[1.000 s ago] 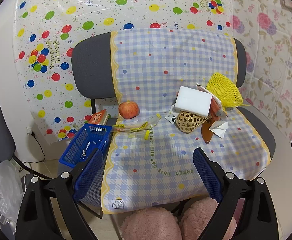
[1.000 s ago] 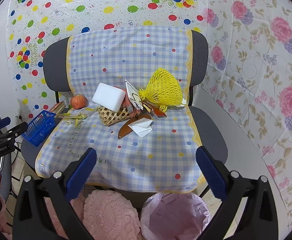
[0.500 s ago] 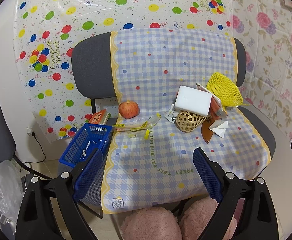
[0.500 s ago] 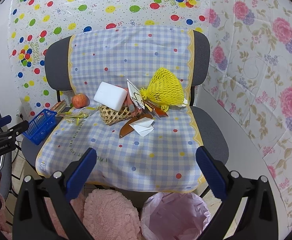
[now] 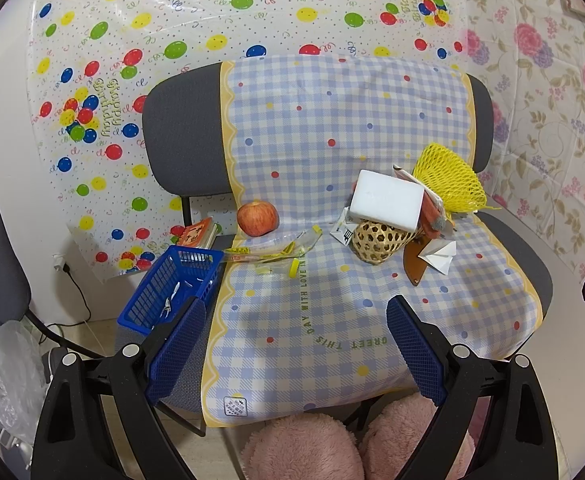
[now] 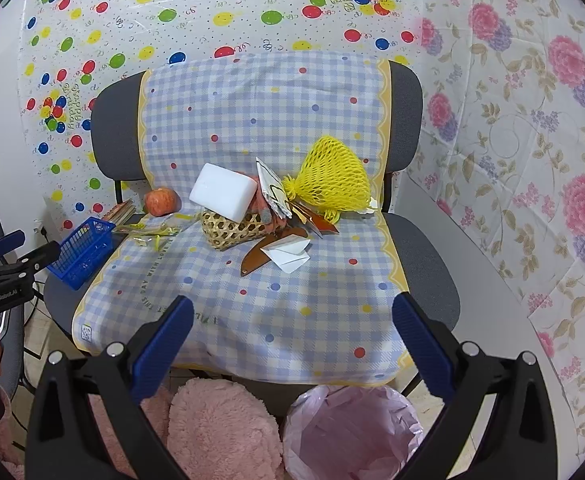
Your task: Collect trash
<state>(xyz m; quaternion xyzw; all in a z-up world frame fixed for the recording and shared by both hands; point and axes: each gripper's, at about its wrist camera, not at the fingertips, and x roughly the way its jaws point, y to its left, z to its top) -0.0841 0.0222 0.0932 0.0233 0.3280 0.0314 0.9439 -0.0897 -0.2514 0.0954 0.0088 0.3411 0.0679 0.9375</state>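
**Both grippers open, short of the trash heap on the chair seat**

Left gripper held wide open and empty, low over the near edge of the chair seat. Right gripper likewise spread wide, gripping nothing, above the same near edge.

Ahead of the right gripper, slightly left of its centre line: a woven basket tipped on its side, mouth turned toward the right. Resting across its top, a white foam block, long axis running left to right and tilted down on the right. Just right of that, a yellow foam net, flared end up and back, tied neck pointing left toward the basket. Nearer the gripper, a folded white paper touching a brown curved strip, whose long axis runs diagonally, near-left to far-right.

Ahead and left of the left gripper: clear yellow-printed wrappers lying flat, stretched left to right, just in front of a red apple. Blue plastic basket over the seat's left edge, just beyond the left fingertip.

Bare checked cloth between both grippers and the heap. Pink-lined bin below the right gripper, under the seat's front edge.
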